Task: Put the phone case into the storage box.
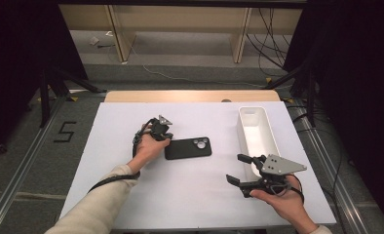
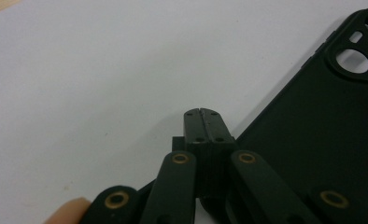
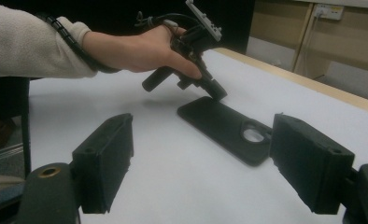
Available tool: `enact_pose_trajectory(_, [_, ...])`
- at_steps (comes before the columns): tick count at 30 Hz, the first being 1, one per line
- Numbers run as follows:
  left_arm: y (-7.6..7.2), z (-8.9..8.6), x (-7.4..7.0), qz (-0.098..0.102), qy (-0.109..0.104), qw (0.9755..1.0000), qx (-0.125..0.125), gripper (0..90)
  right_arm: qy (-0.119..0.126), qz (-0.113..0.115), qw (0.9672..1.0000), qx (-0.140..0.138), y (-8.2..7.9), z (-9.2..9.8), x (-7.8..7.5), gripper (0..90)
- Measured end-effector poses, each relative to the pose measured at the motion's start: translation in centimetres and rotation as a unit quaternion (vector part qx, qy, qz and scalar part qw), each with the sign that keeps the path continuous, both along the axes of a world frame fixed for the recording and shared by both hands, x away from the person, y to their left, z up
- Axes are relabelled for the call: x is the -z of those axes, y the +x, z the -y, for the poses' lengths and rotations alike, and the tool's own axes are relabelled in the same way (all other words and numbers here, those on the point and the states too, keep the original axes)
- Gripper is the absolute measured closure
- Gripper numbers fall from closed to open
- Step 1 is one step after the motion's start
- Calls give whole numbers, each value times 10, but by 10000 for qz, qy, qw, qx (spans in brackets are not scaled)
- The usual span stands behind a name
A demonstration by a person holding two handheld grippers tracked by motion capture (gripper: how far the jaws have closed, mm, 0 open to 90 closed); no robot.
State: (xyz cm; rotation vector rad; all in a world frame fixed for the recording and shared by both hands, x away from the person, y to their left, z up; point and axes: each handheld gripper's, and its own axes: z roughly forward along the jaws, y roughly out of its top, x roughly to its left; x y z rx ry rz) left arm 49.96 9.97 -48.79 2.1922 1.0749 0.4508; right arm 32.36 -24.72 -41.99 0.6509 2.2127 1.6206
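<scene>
Table (image 1: 131, 195): white top, wooden strip along its far edge; carries all items below.

Left forearm: cream sleeve (image 1: 95, 207), enters from the near left and runs diagonally toward the table's middle. The left hand (image 1: 146, 148) is wrapped around the left hand-held gripper (image 1: 166, 140), tilted so the tips point down and to the right onto the table. In the right gripper view the same left hand-held gripper (image 3: 218, 92) slants down with its tips at the near end of the phone case (image 3: 229, 127).

Right hand (image 1: 282, 200): at the near right edge, palm up under the right hand-held gripper (image 1: 236, 168), which lies roughly level and points left across the table.

White bin (image 1: 265, 122): long, narrow, open-topped, at the right side of the table, running near to far. What can be seen of its inside holds nothing; its near end is partly covered by the right hand-held gripper.

Phone case (image 1: 187, 147): black, flat on the table near the middle, camera cutouts at its right end. Its left end lies at the tips of the left hand-held gripper; whether they touch cannot be told. Well apart from the right hand-held gripper.

Left hand-held gripper (image 2: 204, 113): jaws clenched together, nothing between them, tips just beside the case edge (image 2: 322, 116).

Right hand-held gripper (image 3: 205, 172): jaws spread wide, released, grasping nothing.
</scene>
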Motion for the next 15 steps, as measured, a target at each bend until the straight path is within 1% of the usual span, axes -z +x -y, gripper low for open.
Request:
enact_pose_trajectory(4, [-6,1,-1,-59,40,10000,42,900,5,-13,10000,-3,0,0,0,231])
enact_pose_trajectory(7, [-12,0,-2,-105,102,9998,135,900,6,-8,10000,-6,-1,-1,0,231])
enact_pose_trajectory(11, [-16,-1,-3,-111,147,9997,184,900,-4,-11,10000,3,-1,-1,0,231])
enact_pose_trajectory(15, [-24,0,-4,-93,253,9993,267,900,-11,-10,10000,6,-1,-1,0,231])
